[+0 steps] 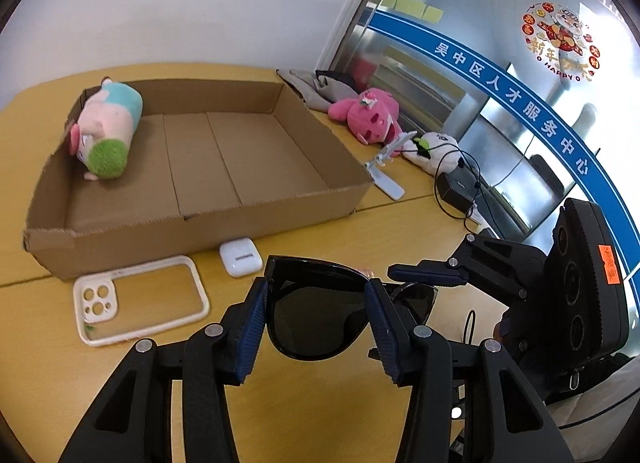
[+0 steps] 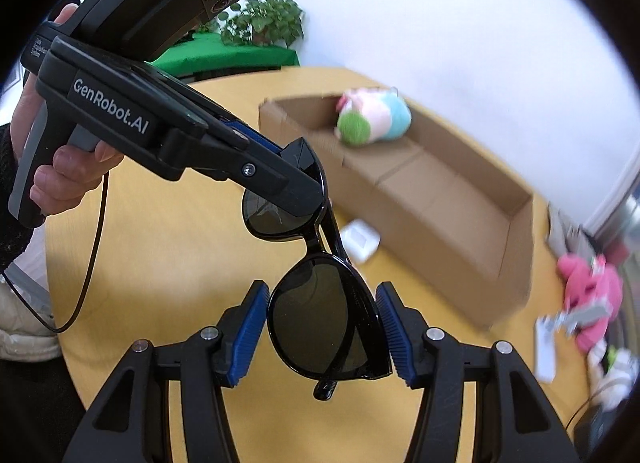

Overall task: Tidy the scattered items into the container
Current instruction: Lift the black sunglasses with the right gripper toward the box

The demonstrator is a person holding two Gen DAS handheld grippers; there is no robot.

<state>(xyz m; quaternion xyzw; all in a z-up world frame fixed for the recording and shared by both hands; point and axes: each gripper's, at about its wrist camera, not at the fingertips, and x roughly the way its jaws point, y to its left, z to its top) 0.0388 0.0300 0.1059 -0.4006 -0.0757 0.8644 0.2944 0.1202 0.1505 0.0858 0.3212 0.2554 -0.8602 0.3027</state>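
Black sunglasses (image 1: pixel 316 315) hang above the wooden table, held by both grippers. My left gripper (image 1: pixel 316 303) is shut on one lens; my right gripper (image 2: pixel 322 327) is shut on the other lens (image 2: pixel 324 319). The right gripper also shows in the left wrist view (image 1: pixel 428 275), the left gripper in the right wrist view (image 2: pixel 288 179). The open cardboard box (image 1: pixel 200 223) lies ahead with a pink, blue and green plush (image 1: pixel 108 131) in its far left corner. A white earbud case (image 1: pixel 240 257) and a clear phone case (image 1: pixel 140 299) lie in front of the box.
A pink plush (image 1: pixel 370 115), a white plush (image 1: pixel 434 151), a grey cloth (image 1: pixel 316 89), a white folding stand (image 1: pixel 386 171) and a black adapter with cables (image 1: pixel 456 191) lie right of the box. A glass wall is at the right, a potted plant (image 2: pixel 264 23) behind.
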